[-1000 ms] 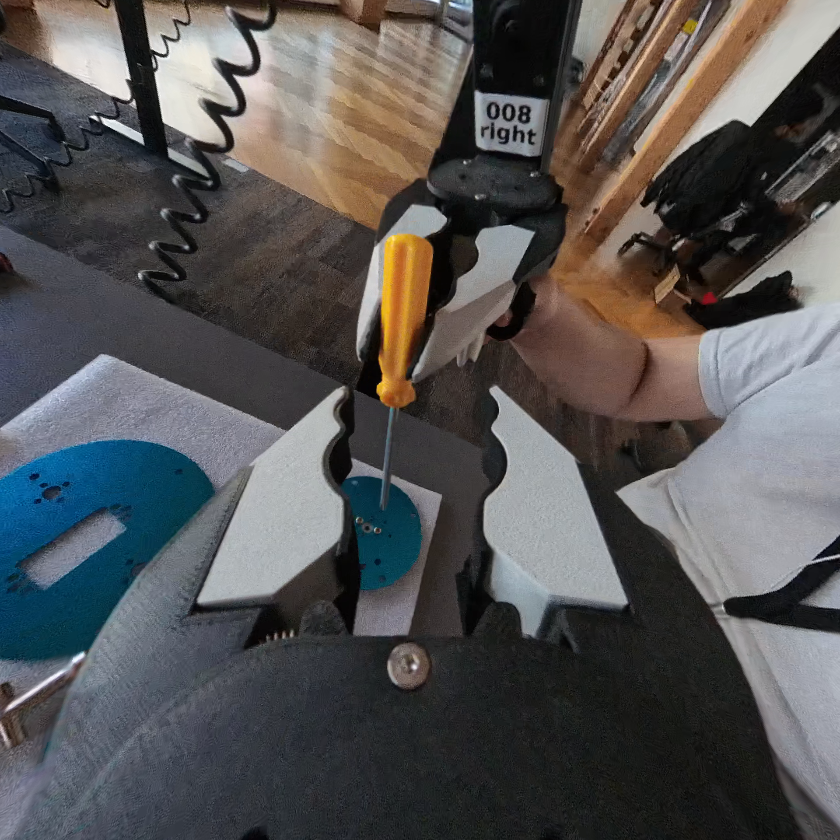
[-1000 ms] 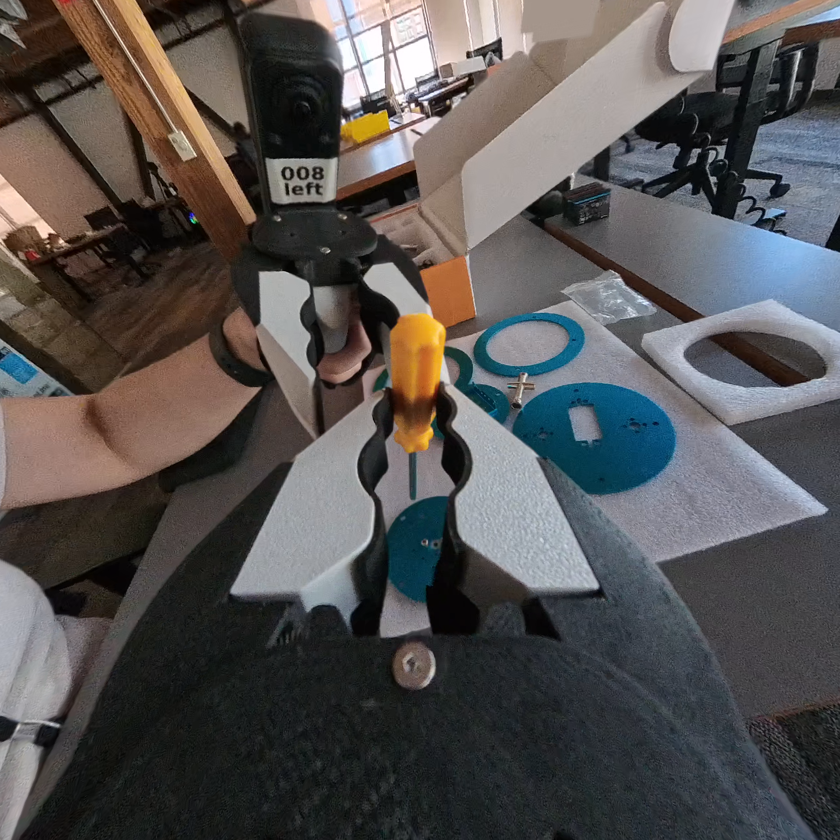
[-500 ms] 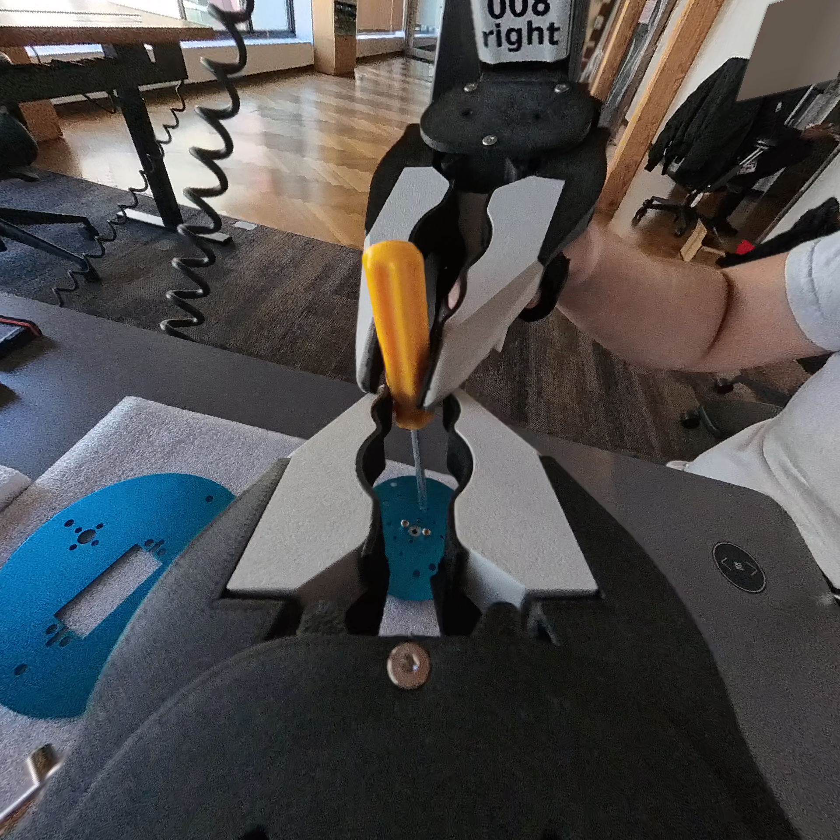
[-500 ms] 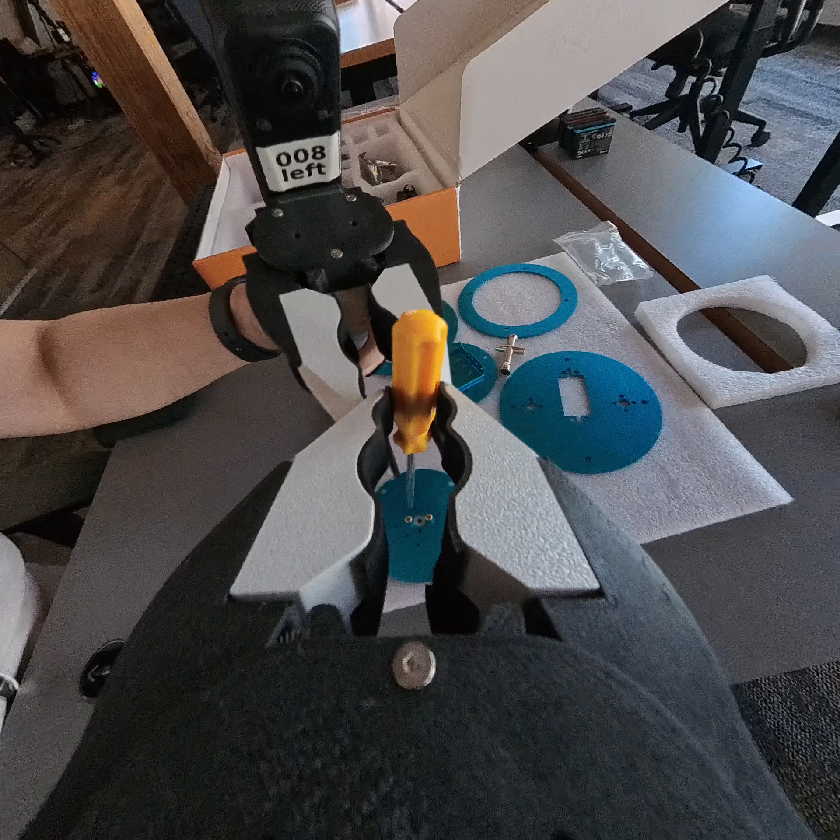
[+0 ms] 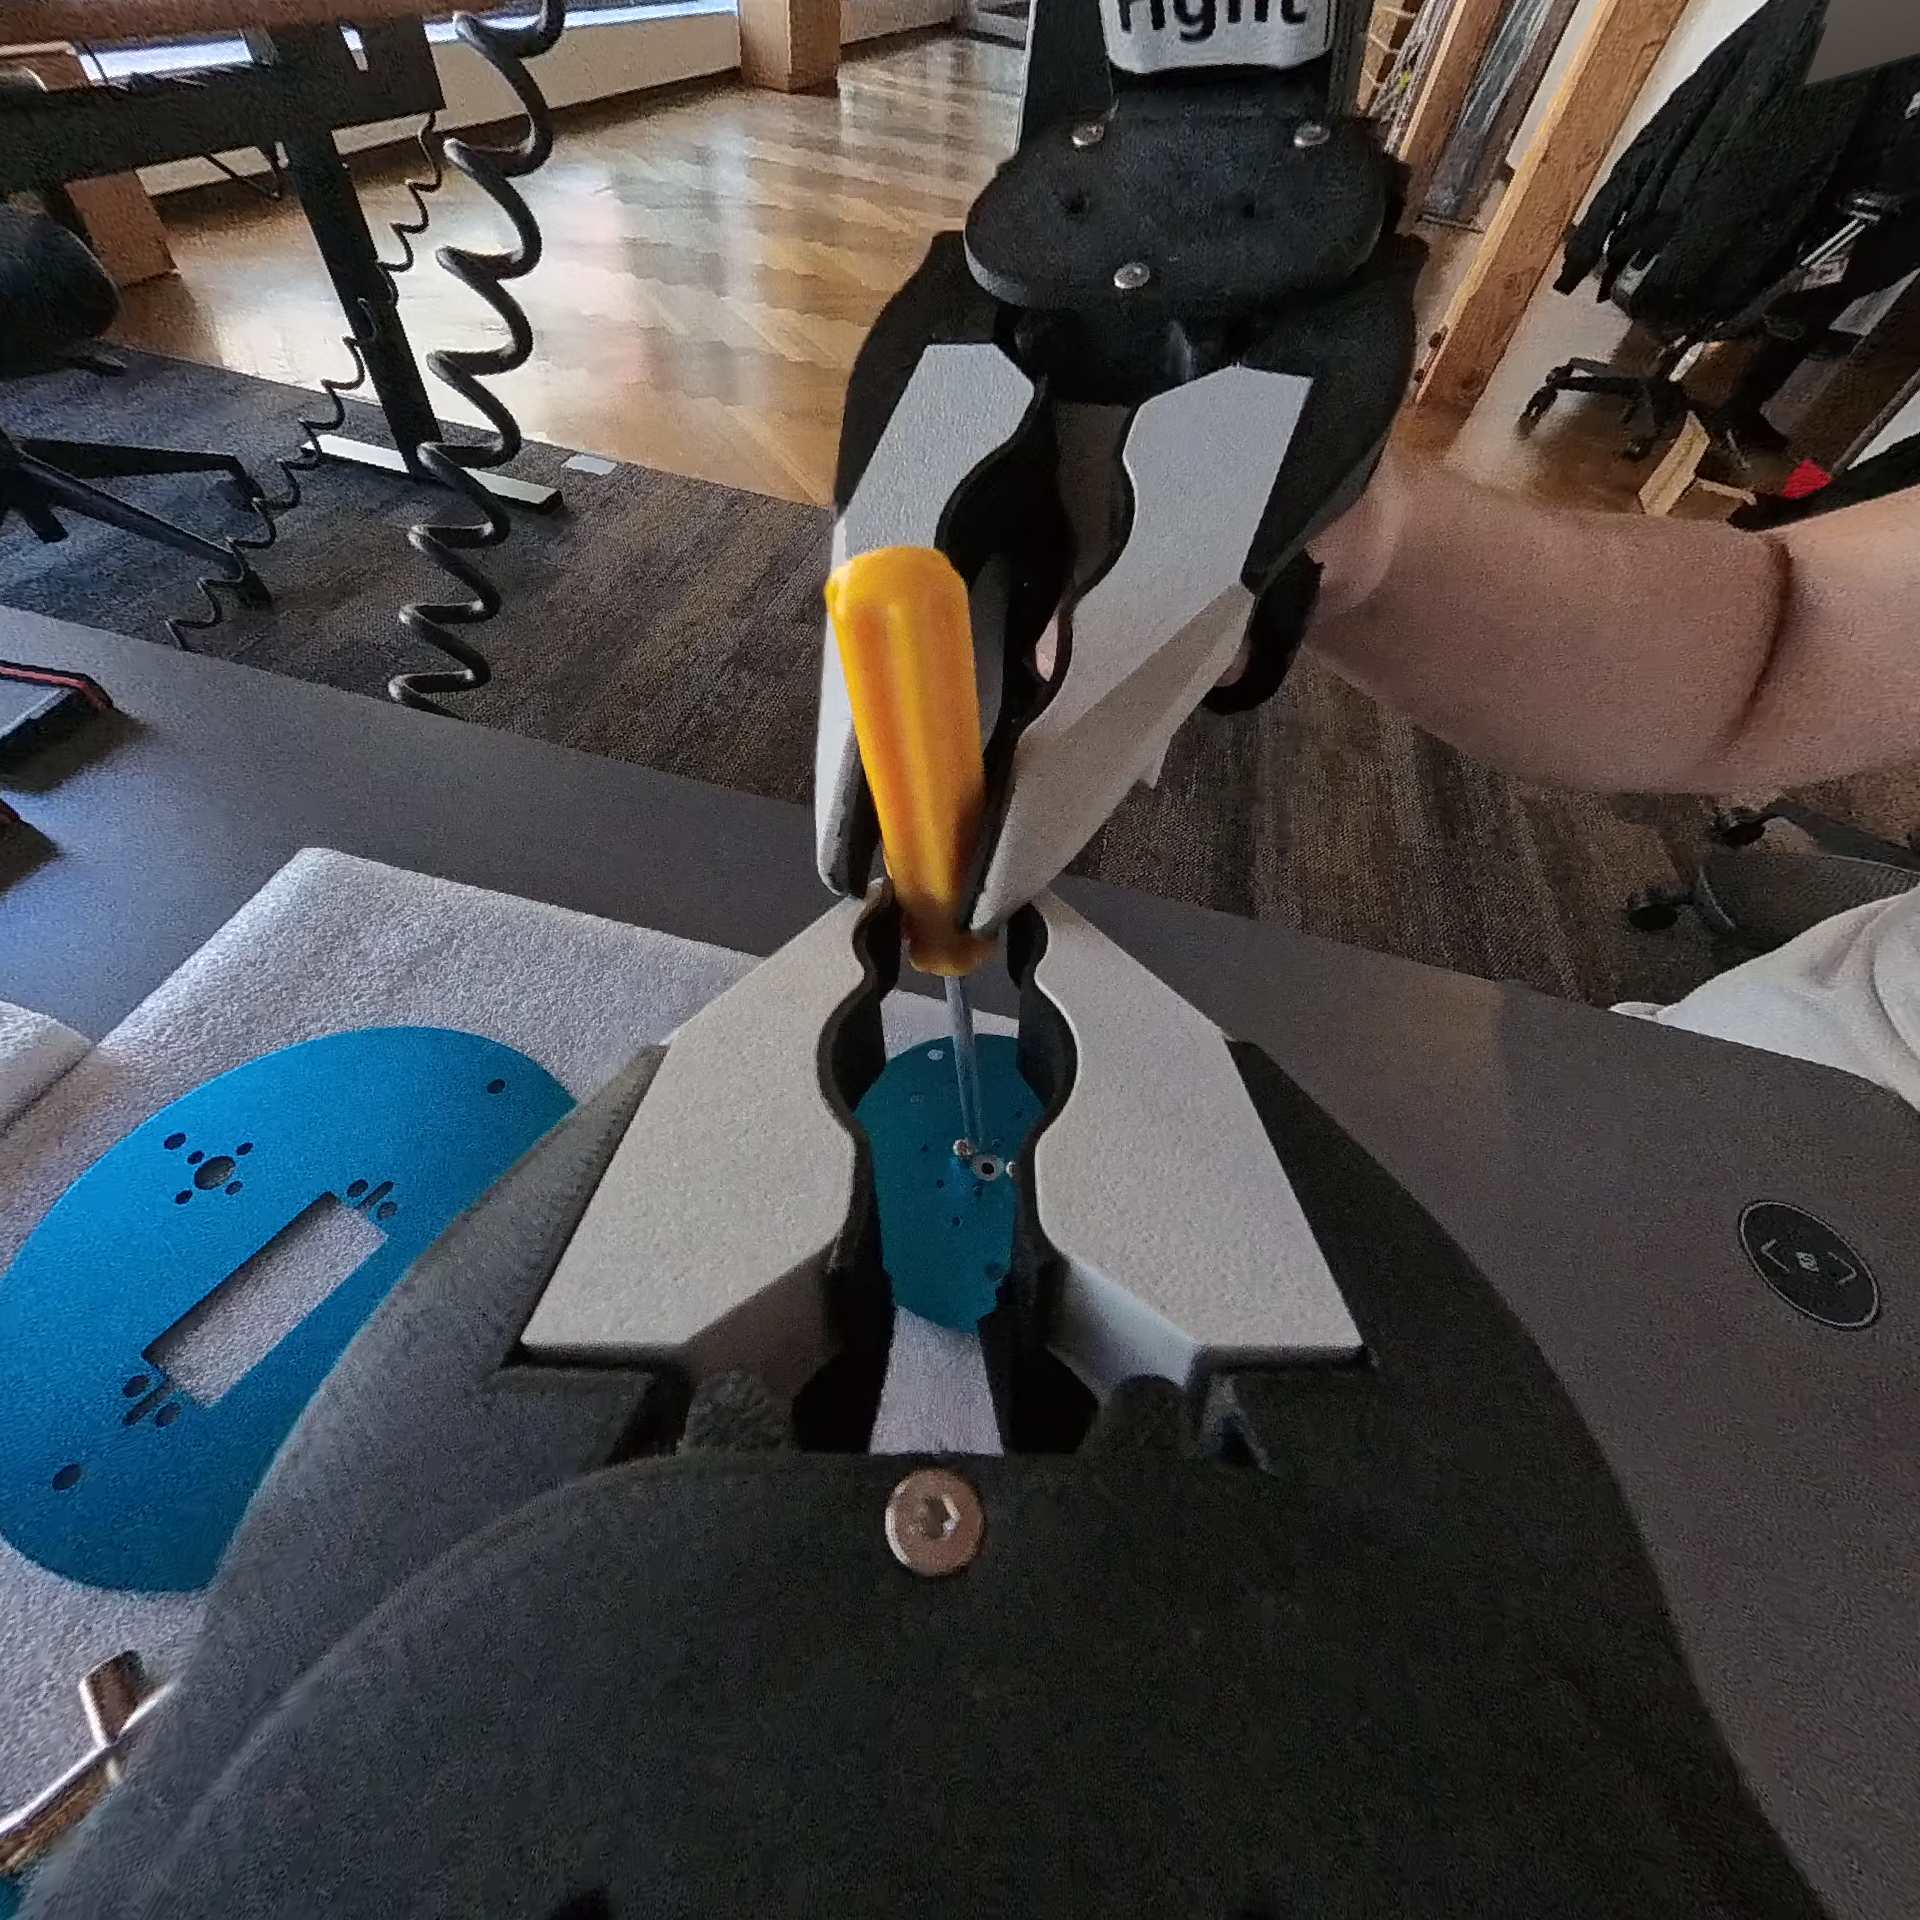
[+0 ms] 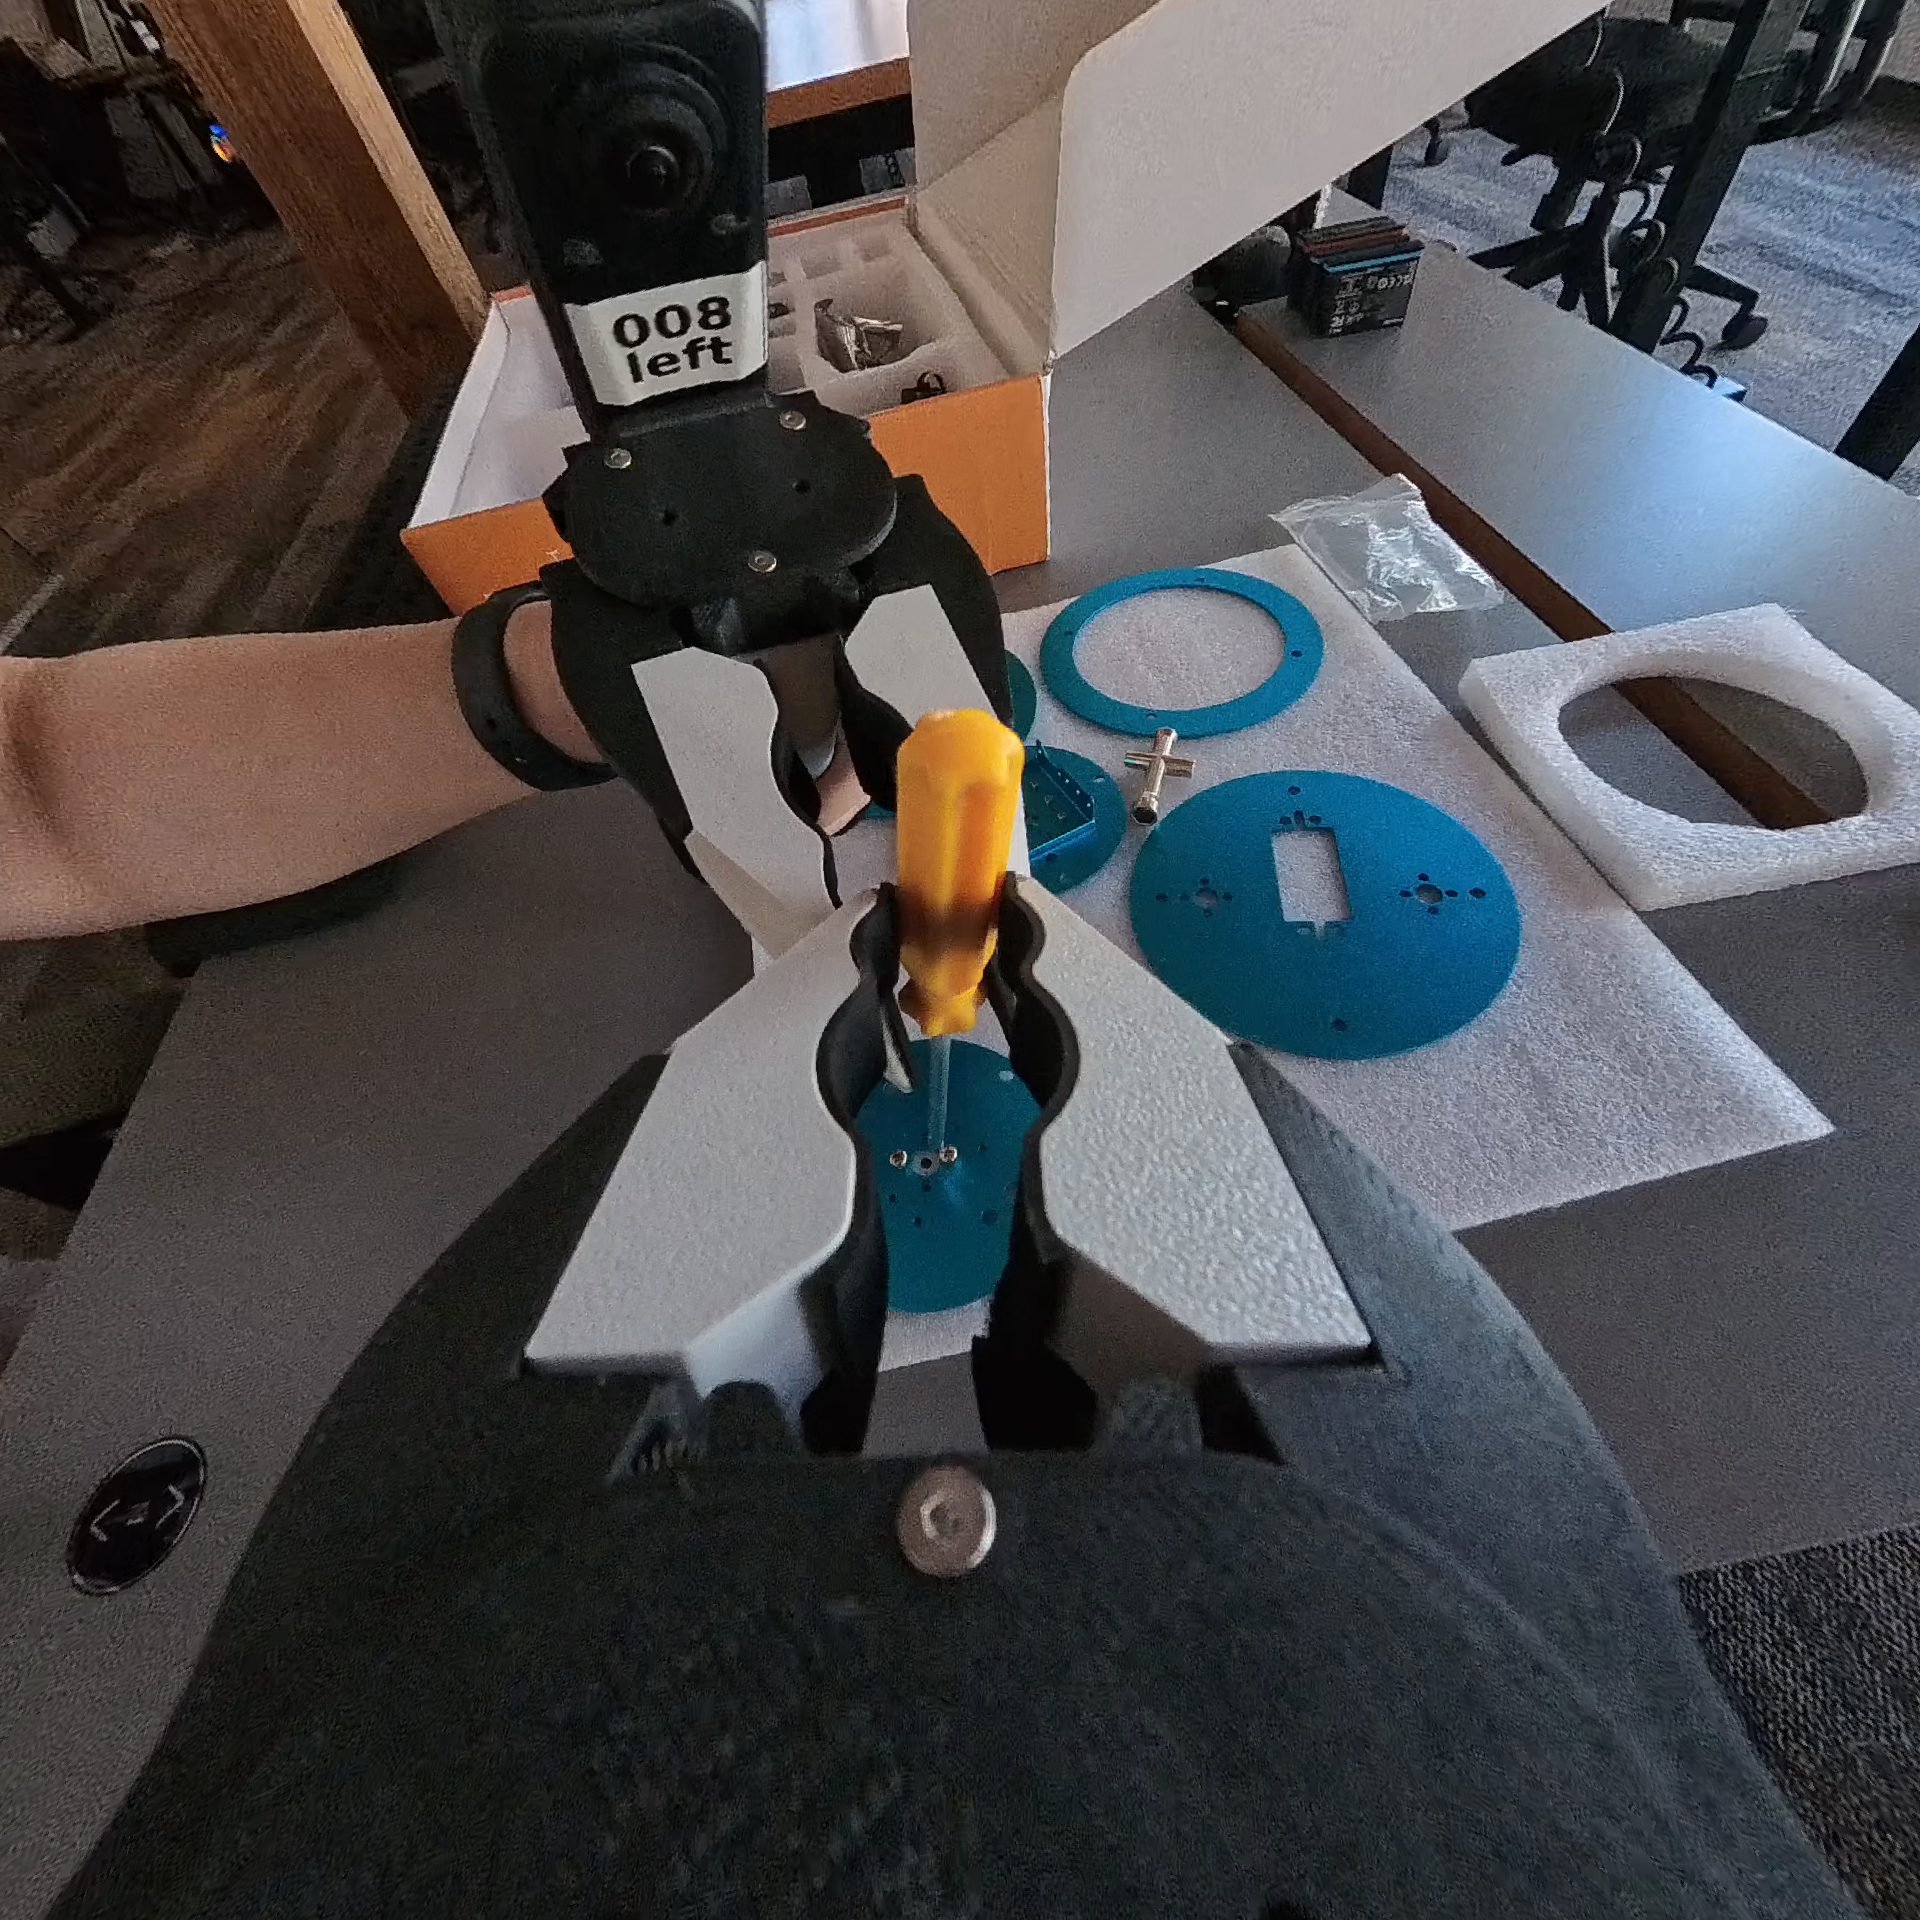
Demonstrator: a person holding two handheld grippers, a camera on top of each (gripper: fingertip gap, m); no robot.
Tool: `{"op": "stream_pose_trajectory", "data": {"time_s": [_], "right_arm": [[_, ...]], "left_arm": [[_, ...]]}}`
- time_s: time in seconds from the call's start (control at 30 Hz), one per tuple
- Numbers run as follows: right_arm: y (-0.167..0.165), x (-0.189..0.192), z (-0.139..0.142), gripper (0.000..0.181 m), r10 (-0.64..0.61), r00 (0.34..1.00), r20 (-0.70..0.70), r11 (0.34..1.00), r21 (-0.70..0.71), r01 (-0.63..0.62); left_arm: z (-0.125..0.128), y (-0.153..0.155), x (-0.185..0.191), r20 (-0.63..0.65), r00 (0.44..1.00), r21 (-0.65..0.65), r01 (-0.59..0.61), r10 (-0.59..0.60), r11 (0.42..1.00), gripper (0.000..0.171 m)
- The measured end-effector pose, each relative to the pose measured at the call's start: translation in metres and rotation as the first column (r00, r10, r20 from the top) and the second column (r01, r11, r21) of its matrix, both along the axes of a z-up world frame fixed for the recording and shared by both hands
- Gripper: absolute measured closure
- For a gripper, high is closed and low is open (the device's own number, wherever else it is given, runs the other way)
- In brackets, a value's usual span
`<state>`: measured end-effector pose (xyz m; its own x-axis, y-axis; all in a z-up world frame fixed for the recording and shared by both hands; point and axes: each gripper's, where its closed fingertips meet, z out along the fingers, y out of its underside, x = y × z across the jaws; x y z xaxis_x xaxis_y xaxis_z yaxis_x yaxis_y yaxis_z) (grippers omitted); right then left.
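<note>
now the left gripper (image 5: 951,914) has closed in empty just under the screwdriver (image 6: 951,862), which the right gripper (image 6: 940,935) clamps upright, tip lowered onto a screw in the small disc (image 6: 945,1195) on the foam (image 6: 1558,1101).

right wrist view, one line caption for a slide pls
Right claw grips an orange-handled screwdriver upright, tip at a small round blue metal plate on white foam sheet; left claw opposite.
</note>
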<state>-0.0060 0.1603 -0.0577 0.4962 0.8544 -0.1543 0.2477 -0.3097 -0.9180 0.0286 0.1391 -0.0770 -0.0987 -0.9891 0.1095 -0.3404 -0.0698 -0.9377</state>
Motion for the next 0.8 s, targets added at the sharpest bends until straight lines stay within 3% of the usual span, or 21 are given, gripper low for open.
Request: {"op": "stream_pose_trajectory", "data": {"time_s": [0.8], "right_arm": [[0.0026,0.0003,-0.0018,0.164,0.005,1.0,-0.003,1.0,0.012,-0.005]], "left_arm": [[-0.0019,0.0035,0.0011,0.01,1.0,0.006,-0.022,0.022,1.0,0.154]]}}
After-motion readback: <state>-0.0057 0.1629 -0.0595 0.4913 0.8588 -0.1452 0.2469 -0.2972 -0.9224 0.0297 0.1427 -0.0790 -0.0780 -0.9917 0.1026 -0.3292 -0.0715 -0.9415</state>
